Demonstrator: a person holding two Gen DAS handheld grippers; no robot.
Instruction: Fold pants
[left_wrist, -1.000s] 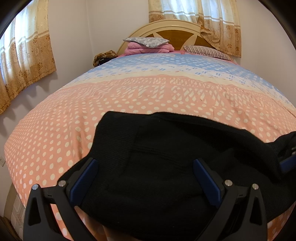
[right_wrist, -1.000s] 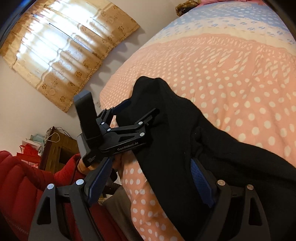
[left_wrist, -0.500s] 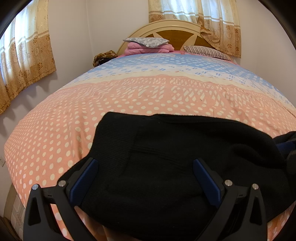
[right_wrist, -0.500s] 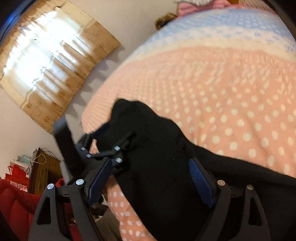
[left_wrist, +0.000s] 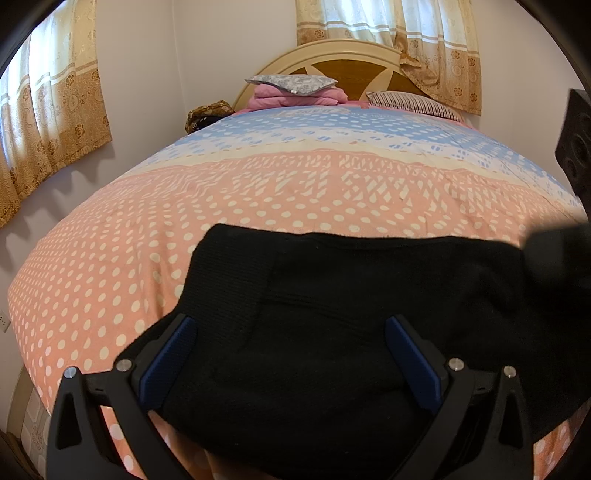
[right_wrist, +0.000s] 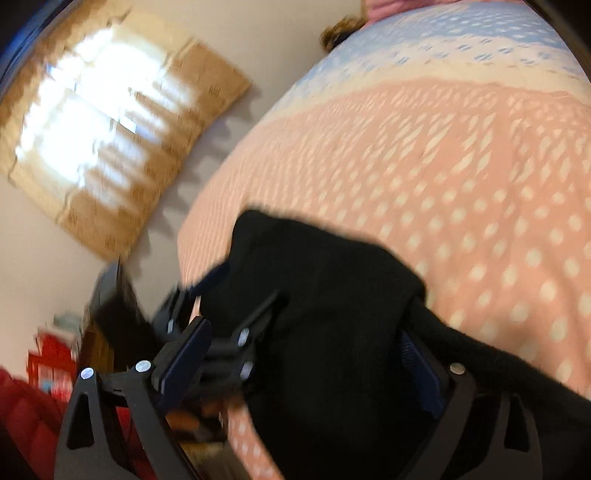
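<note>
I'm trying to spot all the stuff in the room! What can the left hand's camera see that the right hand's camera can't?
Only the left wrist view shows the headboard, the grey pillow on pink blankets and the striped pillow. Only the right wrist view shows something red low beside the bed, and the left gripper from outside. Both show the black pants on the dotted bedspread, with curtains behind.

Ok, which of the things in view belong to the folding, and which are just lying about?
For the job:
- black pants
- left claw
- right claw
- bed, the folding surface

Lying about:
- grey pillow
- pink folded bedding
- striped pillow
- curtains
</note>
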